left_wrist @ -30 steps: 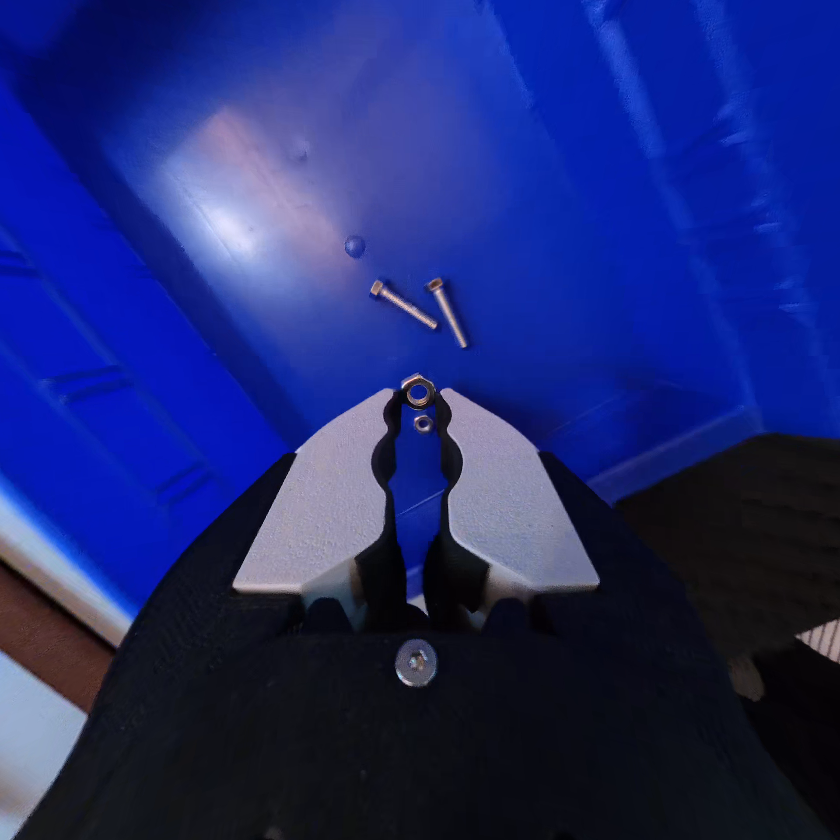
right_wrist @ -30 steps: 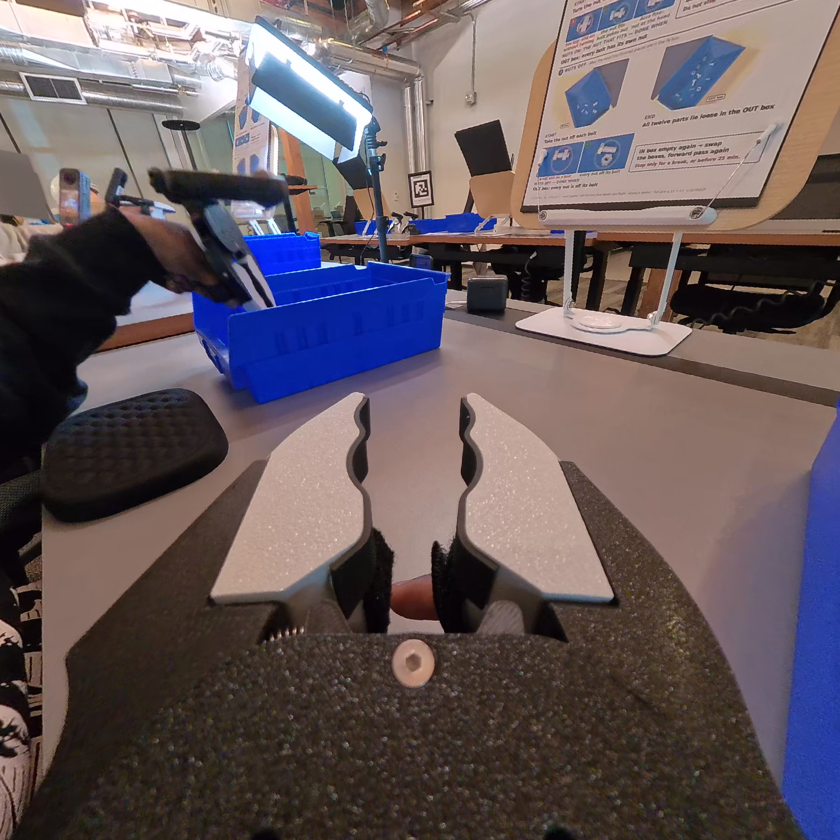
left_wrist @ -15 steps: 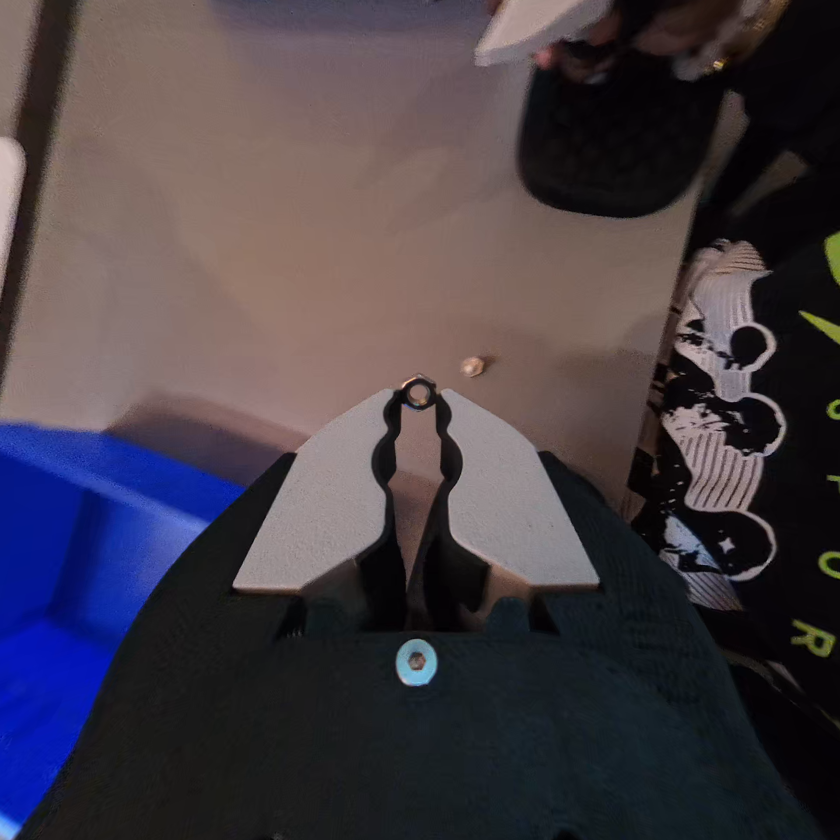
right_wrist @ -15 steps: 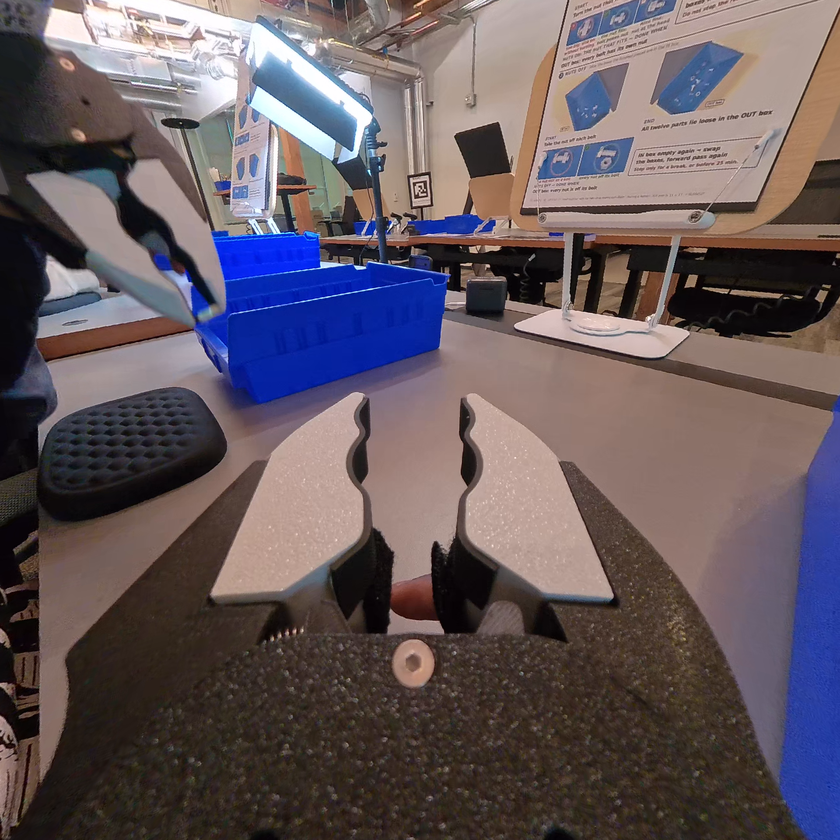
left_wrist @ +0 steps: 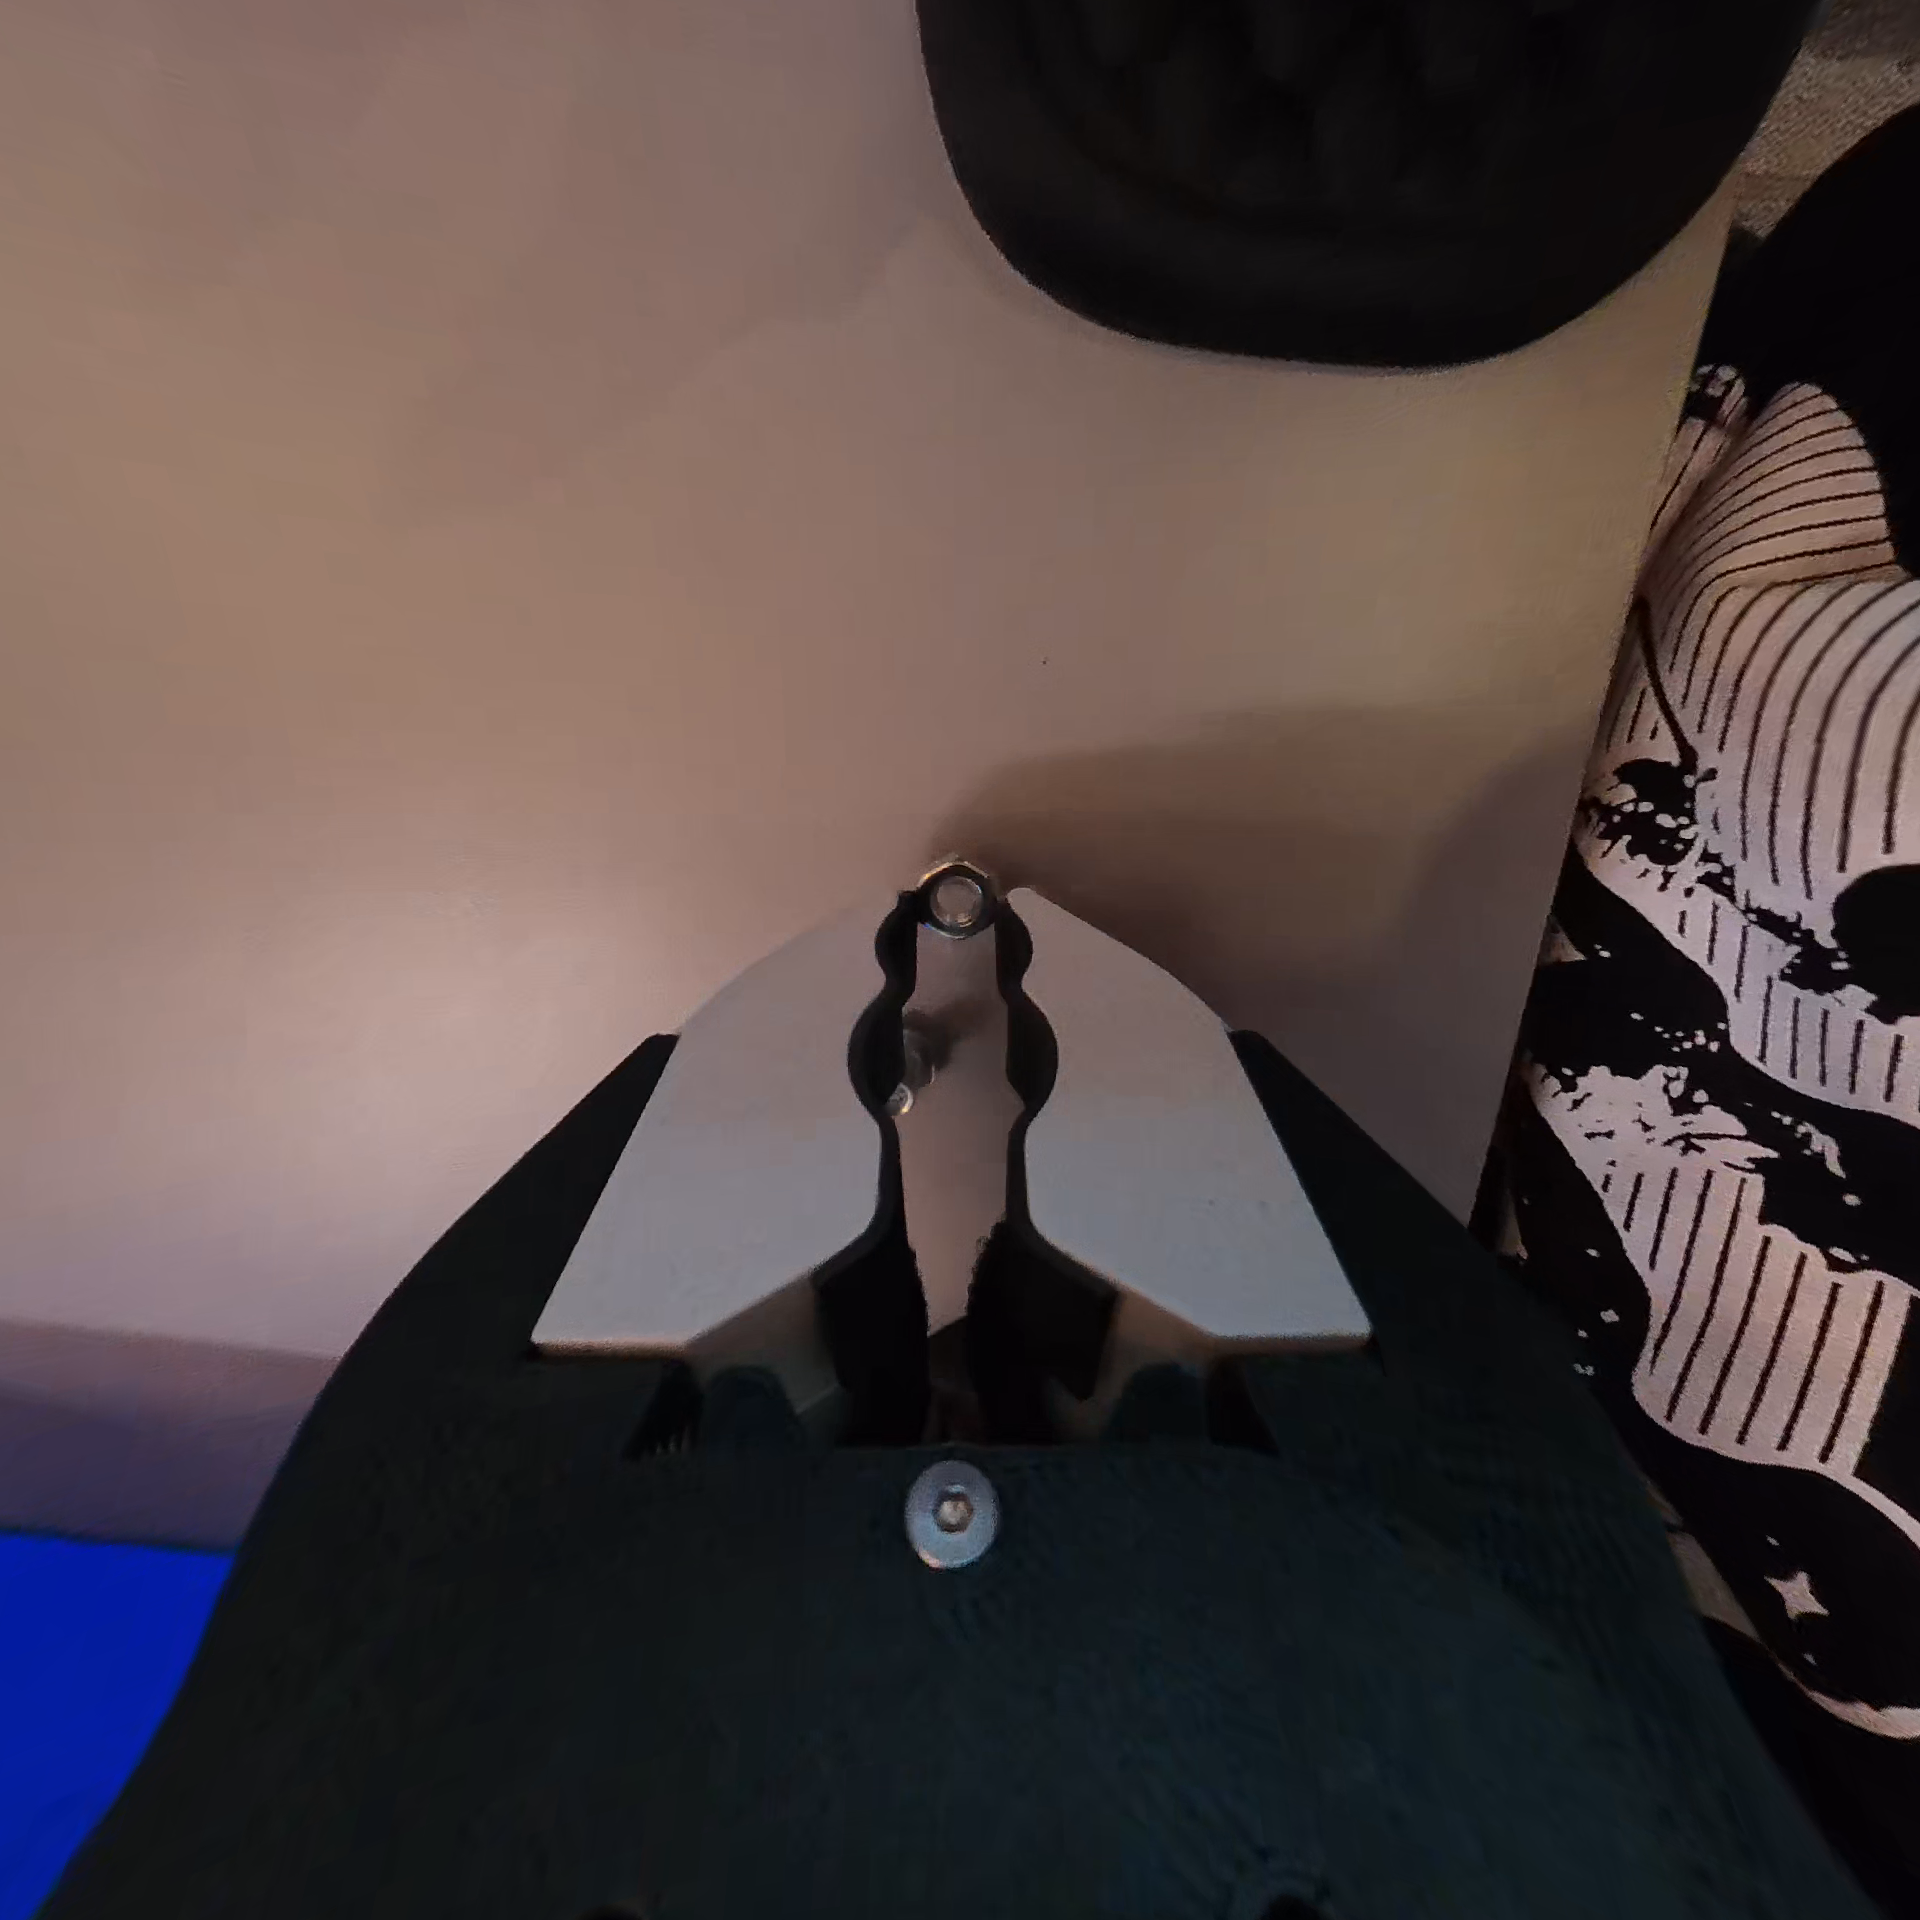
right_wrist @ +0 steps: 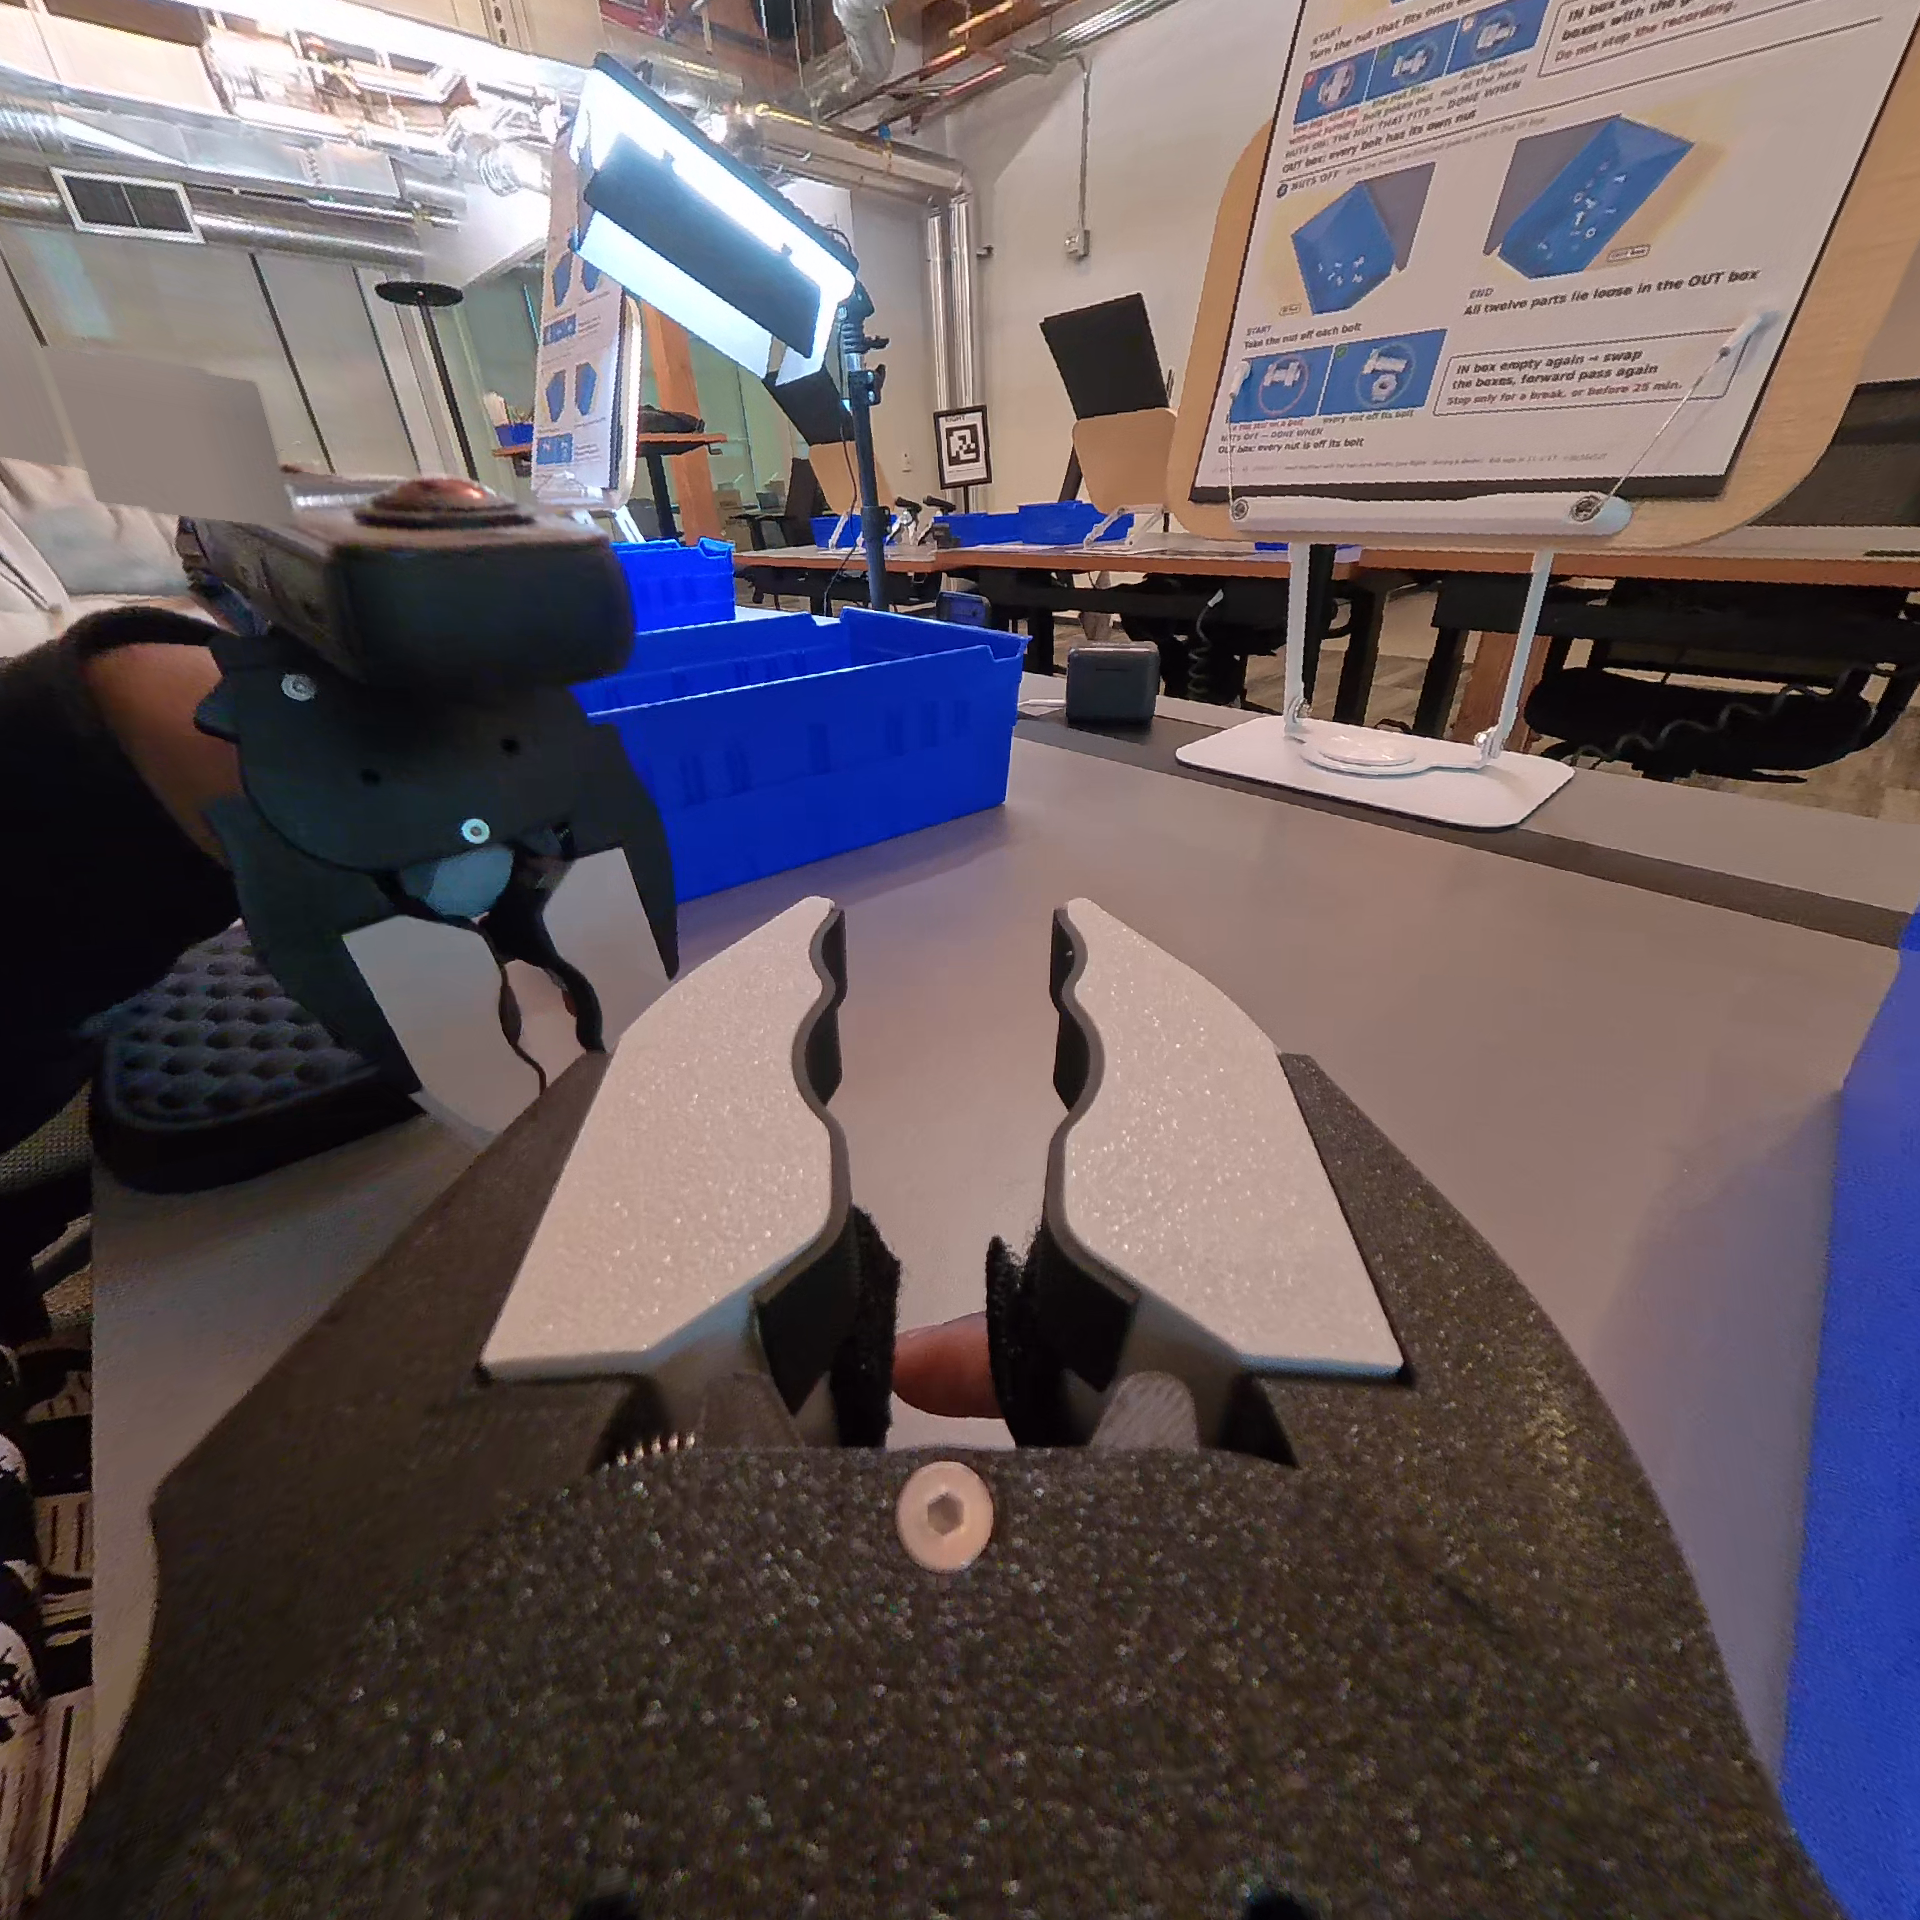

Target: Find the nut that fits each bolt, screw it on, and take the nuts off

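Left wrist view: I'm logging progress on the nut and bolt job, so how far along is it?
Early. Done: a hex nut has been picked; the left gripper is shut on it at its tips, over the grey table. In hand: a second small metal piece shows between its fingers, on the table or held, unclear. Left: the right gripper is open and empty, no bolt is visible, nothing threaded.

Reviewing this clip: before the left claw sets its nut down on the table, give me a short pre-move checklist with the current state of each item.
1. Nut pinched at the tips of the left claw: ok.
2. Left claw over the grey table, clear of the blue bin: ok.
3. Second small metal part below the fingers, whether nut or bolt: cannot tell.
4. Right claw open and empty, ready to assist: ok.
5. Black pad away from the drop spot: ok.
6. Matching bolt in reach: cannot tell.
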`<state>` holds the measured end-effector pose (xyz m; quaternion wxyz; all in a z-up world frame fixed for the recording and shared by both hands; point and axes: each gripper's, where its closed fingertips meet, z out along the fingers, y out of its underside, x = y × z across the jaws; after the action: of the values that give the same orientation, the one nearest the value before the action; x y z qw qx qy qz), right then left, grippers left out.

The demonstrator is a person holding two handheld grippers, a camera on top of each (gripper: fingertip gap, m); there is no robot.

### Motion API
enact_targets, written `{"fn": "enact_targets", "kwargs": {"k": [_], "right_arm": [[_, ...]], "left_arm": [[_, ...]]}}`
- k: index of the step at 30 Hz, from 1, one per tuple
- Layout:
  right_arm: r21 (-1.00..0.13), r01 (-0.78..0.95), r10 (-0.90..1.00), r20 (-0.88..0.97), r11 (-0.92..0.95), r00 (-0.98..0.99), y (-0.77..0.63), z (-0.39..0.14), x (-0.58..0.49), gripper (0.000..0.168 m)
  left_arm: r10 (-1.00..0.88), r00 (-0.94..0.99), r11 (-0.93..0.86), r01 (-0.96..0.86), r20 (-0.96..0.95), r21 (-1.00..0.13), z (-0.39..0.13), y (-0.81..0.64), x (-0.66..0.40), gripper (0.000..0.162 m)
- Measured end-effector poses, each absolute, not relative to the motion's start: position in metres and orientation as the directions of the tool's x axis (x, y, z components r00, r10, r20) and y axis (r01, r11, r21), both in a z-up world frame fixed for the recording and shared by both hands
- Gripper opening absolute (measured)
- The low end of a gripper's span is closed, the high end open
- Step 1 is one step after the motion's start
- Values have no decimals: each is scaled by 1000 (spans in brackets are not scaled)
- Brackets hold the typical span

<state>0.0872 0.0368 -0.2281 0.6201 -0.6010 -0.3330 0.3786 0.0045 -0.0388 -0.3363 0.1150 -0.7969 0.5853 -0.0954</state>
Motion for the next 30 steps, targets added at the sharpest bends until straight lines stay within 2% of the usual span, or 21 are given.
{"fn": "enact_targets", "kwargs": {"k": [1, 16, 21, 26, 30], "right_arm": [[-998, -69, 870, -41, -8, 492, 37, -228, 87, 38], [-998, -69, 869, -42, -9, 492, 37, -228, 87, 38], [-998, -69, 869, -42, -8, 492, 37, -228, 87, 38], [-997, -73, 870, -44, -9, 492, 37, -228, 87, 38], [-998, -66, 871, -42, -11, 490, 37, -228, 86, 38]], "left_arm": [[-955, 295, -287, -914, 14, -286, -338, -39, 4, 15], [-956, 293, -287, -922, 15, -258, -346, -38, 3, 15], [-955, 296, -289, -916, 16, -280, -342, -37, 2, 18], [-928, 372, -344, -827, 26, -445, -318, -28, -5, 27], [-893, 443, -362, -605, 78, -709, -289, -17, -8, 28]]}}
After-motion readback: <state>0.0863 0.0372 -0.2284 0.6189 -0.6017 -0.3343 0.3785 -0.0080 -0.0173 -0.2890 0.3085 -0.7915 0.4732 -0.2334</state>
